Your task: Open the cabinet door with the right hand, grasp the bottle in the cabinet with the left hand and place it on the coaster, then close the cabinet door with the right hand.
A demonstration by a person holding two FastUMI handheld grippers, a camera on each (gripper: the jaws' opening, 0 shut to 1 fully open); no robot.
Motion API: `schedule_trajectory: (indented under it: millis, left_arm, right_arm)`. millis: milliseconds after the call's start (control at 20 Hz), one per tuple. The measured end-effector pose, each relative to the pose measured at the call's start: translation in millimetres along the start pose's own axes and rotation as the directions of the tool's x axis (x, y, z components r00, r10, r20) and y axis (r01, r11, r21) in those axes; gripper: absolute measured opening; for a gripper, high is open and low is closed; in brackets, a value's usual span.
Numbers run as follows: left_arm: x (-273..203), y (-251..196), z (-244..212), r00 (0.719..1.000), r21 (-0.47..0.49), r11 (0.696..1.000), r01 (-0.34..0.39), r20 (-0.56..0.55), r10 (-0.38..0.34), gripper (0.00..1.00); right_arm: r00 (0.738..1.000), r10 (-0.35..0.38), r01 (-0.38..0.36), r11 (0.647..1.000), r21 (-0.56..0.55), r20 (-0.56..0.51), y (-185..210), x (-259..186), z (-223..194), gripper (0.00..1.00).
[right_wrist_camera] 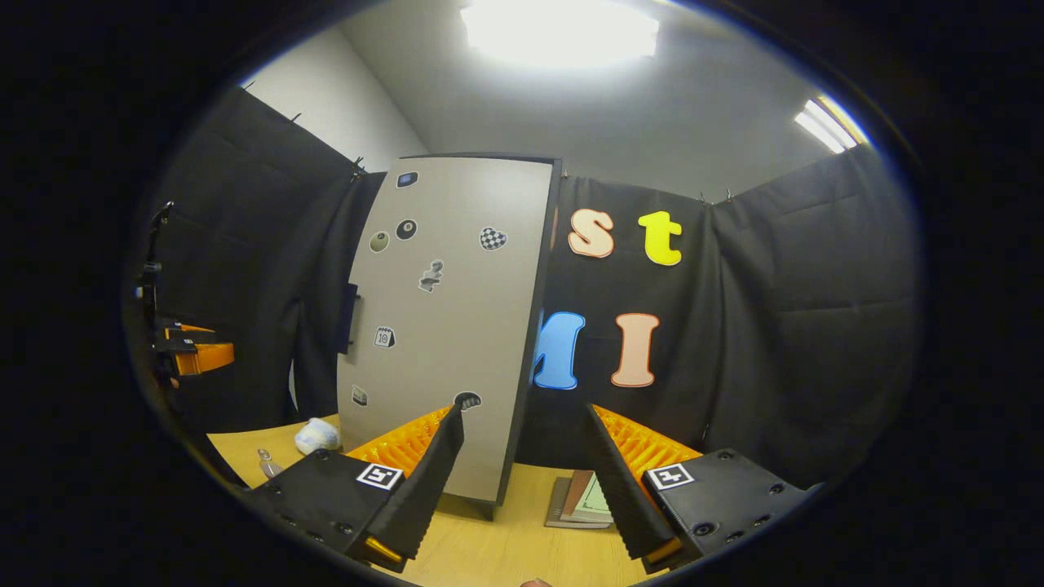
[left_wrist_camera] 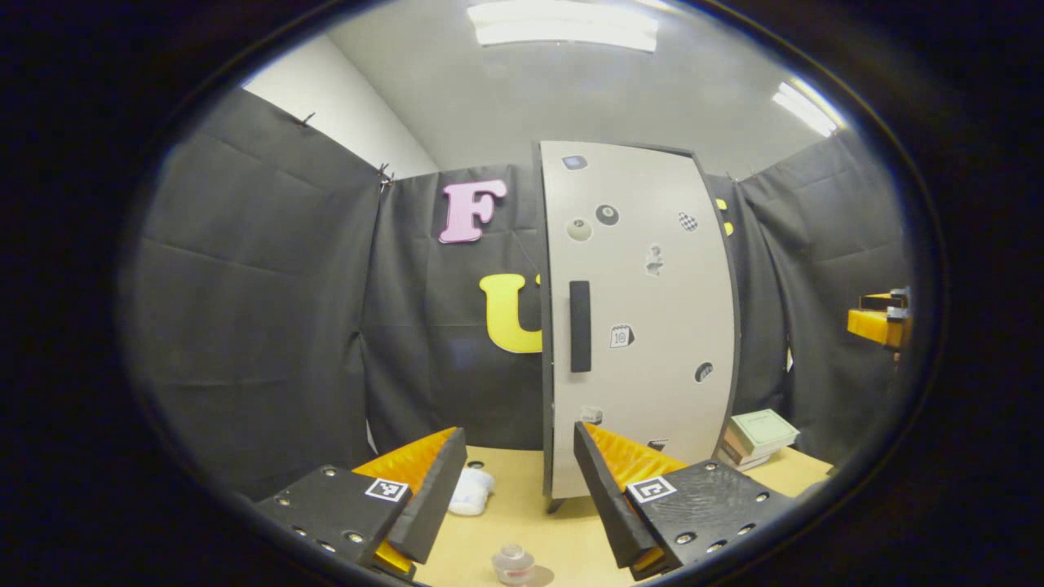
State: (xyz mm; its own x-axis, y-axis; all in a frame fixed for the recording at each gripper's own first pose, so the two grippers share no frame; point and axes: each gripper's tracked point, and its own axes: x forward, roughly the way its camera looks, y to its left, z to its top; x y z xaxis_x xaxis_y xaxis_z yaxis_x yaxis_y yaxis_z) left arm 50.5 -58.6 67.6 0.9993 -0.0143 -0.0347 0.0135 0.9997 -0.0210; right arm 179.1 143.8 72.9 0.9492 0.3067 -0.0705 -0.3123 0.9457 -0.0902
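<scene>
The tall pale cabinet [left_wrist_camera: 652, 326] stands on the table with its door shut, and stickers dot the front. Its dark handle [left_wrist_camera: 580, 326] runs upright near the door's left edge. My left gripper [left_wrist_camera: 519, 440] is open and holds nothing, a short way in front of the door's lower part. Below it a small clear bottle [left_wrist_camera: 514, 562] stands on the table on a round mat. In the right gripper view the cabinet [right_wrist_camera: 449, 326] appears at an angle, its handle [right_wrist_camera: 351, 318] on the far side. My right gripper [right_wrist_camera: 524, 420] is open and holds nothing, near the cabinet's right corner.
A white crumpled wad [left_wrist_camera: 471, 492] lies on the wooden table [left_wrist_camera: 555, 522] left of the cabinet. Stacked books [left_wrist_camera: 758, 436] lie to its right, by the black cloth wall. The other gripper [left_wrist_camera: 881, 322] shows at the far right edge.
</scene>
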Motion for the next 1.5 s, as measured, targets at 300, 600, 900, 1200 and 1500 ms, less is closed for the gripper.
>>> schedule_trajectory:
  millis: [300,600,900,1200,1500]
  left_arm:
    - [-32.1,-9.0,6.6,0.999,0.037,0.999,-0.037,-0.003,0.037,0.81]
    - [-40.6,2.0,13.8,1.000,0.055,0.998,-0.030,0.004,0.029,0.79]
    - [-49.6,19.1,12.0,0.999,0.058,0.998,-0.033,0.004,0.033,0.82]
    - [-52.5,32.0,16.3,0.999,0.058,0.997,-0.041,0.012,0.040,0.82]
    - [-53.9,37.4,18.7,0.999,0.050,0.998,-0.036,0.018,0.035,0.82]
  right_arm:
    - [0.999,-0.017,0.020,0.998,0.057,-0.046,-35.1,-19.3,-22.1,0.93]
    - [0.998,-0.048,0.051,0.995,0.087,-0.033,-39.7,-28.7,-17.8,0.93]
    - [0.997,-0.077,0.080,0.989,0.123,-0.030,-39.7,-31.0,-12.6,0.93]
    - [0.995,-0.097,0.099,0.985,0.142,-0.018,-39.6,-37.0,-5.0,0.93]
    - [0.994,-0.111,0.111,0.980,0.162,-0.012,-39.6,-42.7,-0.3,0.93]
